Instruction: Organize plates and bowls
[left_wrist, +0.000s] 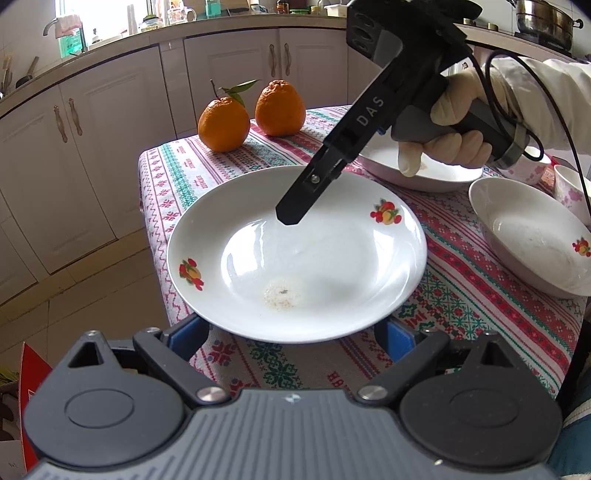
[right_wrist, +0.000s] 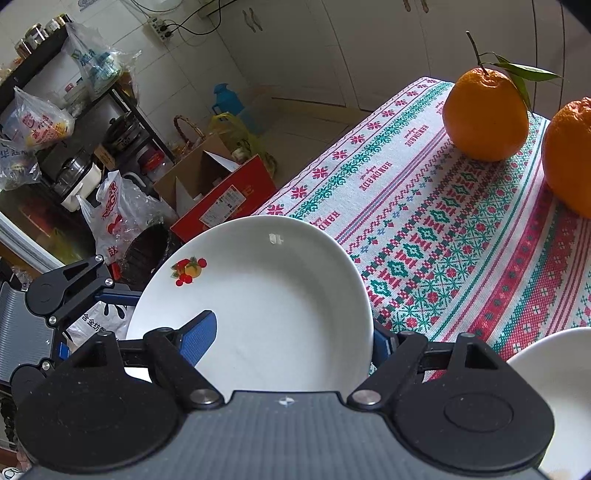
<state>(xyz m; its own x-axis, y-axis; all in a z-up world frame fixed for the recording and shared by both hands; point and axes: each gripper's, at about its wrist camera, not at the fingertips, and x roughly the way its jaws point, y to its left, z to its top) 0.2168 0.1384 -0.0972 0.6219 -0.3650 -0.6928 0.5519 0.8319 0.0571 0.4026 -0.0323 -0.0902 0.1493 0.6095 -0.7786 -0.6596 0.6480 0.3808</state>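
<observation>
A white plate with fruit decals sits at the near left corner of the table, and its rim reaches past the table's edge. My left gripper is open, and its blue fingers run under the plate's near rim, which hides their tips. My right gripper comes down from the upper right over the plate's far side. In the right wrist view the right gripper is open and straddles the plate: one blue finger lies inside, the other outside the rim. I cannot tell whether any pad touches the plate.
A second fruit-decal plate lies at the right and a third under the gloved hand. Flowered cups stand at the far right. Two oranges sit at the back. Boxes and bags crowd the floor beside the patterned tablecloth.
</observation>
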